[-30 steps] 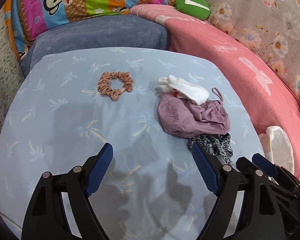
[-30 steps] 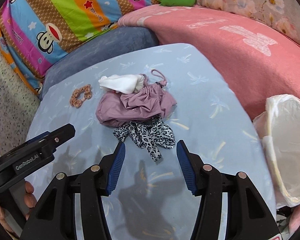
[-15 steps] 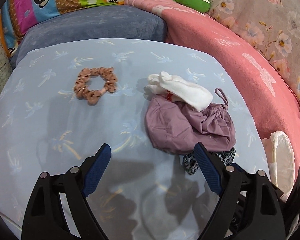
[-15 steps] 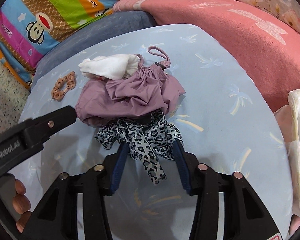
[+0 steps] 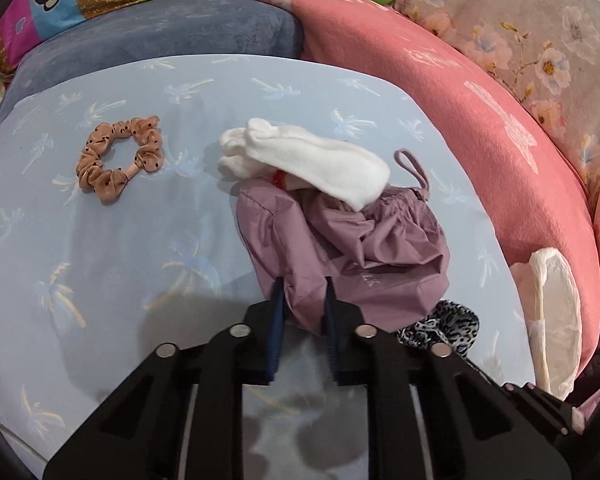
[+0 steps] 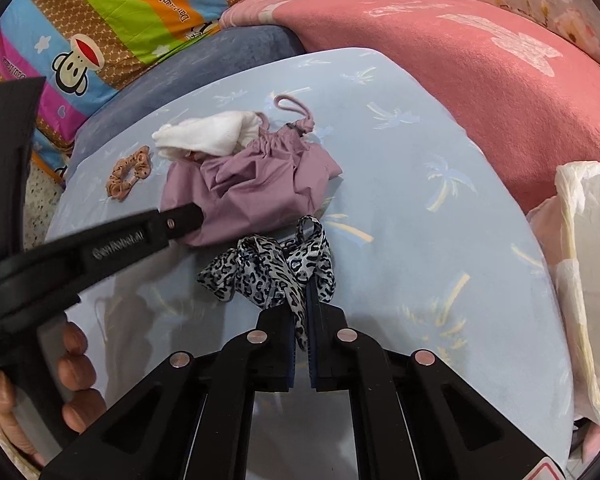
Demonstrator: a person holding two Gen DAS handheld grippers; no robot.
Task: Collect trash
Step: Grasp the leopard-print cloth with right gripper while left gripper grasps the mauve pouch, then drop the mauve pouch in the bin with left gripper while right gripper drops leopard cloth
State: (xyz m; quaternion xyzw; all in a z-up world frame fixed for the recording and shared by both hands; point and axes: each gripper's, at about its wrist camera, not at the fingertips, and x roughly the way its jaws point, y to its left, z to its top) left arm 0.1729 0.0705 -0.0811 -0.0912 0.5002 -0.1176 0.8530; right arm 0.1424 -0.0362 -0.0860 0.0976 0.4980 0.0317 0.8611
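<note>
A mauve drawstring pouch (image 5: 352, 248) lies crumpled on the light blue palm-print sheet (image 5: 140, 240), with a white sock (image 5: 316, 164) draped over its far edge. My left gripper (image 5: 302, 300) is shut on the pouch's near fold; it also shows in the right wrist view (image 6: 188, 216) against the pouch (image 6: 256, 184). My right gripper (image 6: 300, 304) is shut on a leopard-print fabric strip (image 6: 276, 268), which peeks out beside the pouch in the left wrist view (image 5: 444, 324). A tan dotted scrunchie (image 5: 118, 160) lies apart to the left.
A white plastic bag (image 6: 584, 280) stands open at the sheet's right edge, also in the left wrist view (image 5: 552, 312). A pink blanket (image 6: 460, 64), a blue-grey cushion (image 5: 160, 28) and a striped monkey-print pillow (image 6: 120, 20) ring the far side.
Both grippers moved forward and closed. The left one closed on the mauve pouch's near fold; the right one closed on the leopard-print strip.
</note>
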